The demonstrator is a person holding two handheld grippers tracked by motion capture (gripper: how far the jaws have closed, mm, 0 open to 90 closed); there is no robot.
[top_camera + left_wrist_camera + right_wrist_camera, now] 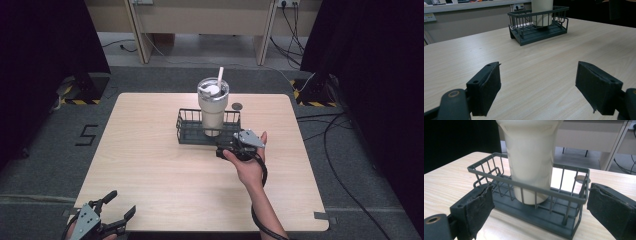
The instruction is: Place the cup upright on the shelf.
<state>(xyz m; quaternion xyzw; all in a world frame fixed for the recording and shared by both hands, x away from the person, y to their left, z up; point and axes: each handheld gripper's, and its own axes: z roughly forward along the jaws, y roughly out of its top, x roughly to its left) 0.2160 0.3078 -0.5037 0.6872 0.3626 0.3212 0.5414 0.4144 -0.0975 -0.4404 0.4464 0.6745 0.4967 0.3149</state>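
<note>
Pale wood grain runs under everything I can see: the table [165, 175] carries a dark grey wire basket [186, 131] and, standing upright inside it, a cream tumbler [212, 112] with a white straw [220, 76] poking up through its lid.

My right gripper [227, 146] sits just in front of the basket's near wall, held by the right hand [250, 167], with the grey plate on top. In the right gripper view, that gripper [536, 205] has its jaws spread wide, nothing between the pads; the basket [574, 202] lies directly ahead of them and close, with the tumbler [531, 162] rising straight beyond the near wire rail. The left pad [477, 206] looks worn and frayed at its edge. I cannot tell whether either pad touches the wire.

My left gripper [117, 207] hangs at the table's near left corner, well apart from the basket. It is also spread open and empty. In the left gripper view, that gripper [537, 85] hovers low over bare tabletop [536, 62], and the basket [524, 37] with the tumbler's lower body [542, 11] lies far ahead, slightly right of centre.

Beyond the basket, just past the tumbler, a small dark round disc [237, 106] lies flat on the wood.
</note>
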